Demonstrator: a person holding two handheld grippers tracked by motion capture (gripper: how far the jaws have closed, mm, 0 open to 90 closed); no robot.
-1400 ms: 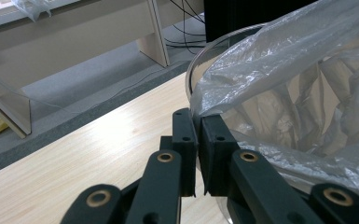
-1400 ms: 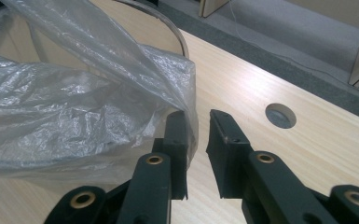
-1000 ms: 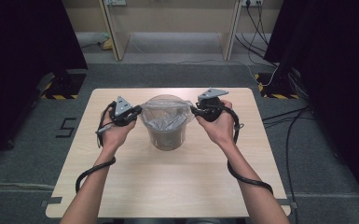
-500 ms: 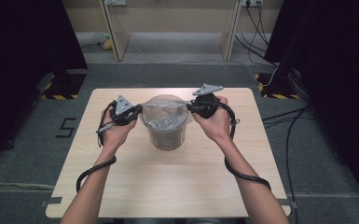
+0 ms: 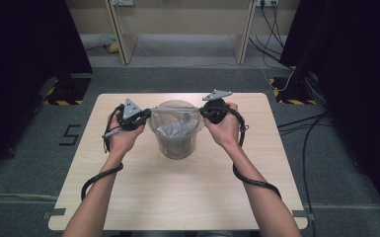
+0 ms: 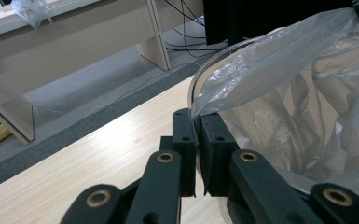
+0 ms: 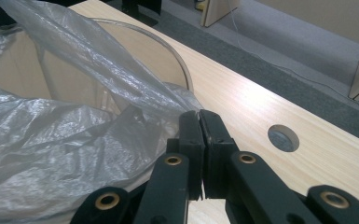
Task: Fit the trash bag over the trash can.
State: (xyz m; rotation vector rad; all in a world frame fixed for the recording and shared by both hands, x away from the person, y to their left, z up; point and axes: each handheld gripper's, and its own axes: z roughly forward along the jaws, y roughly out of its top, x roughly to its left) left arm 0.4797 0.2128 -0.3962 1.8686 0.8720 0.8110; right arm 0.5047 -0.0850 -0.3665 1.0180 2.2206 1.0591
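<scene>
2 grippers pinch the thin plastic bag (image 5: 173, 129) that sits in the clear bucket (image 5: 177, 148) in the middle of the wooden table (image 5: 177, 197). The left gripper (image 6: 196, 122) has its jaws squeezed tight on the bag's edge, right at the bucket's rim. The right gripper (image 7: 199, 116) has just been closing its jaws, and now they are squeezed on the bag's edge at the other side of the rim. The top edge of the bag is stretched in a line between the 2 grippers.

What could go wrong? The bag is very thin. If both hands pull apart too hard, I think it could rip, or slip out of 1 pair of jaws. Each grip holds just a little bit of the edge, so a quick tug may lose it. The bucket looks light too. A pull to 1 side or up could tip it or slide it on the table. If the bag's edge is not lifted high enough, it may snag on the rim and not fold over it.

The bucket holds just the bag. The bag is crumpled and saggy inside, and I see nothing in it. There is 1 round hole (image 7: 283, 138) in the table near the right gripper.
</scene>
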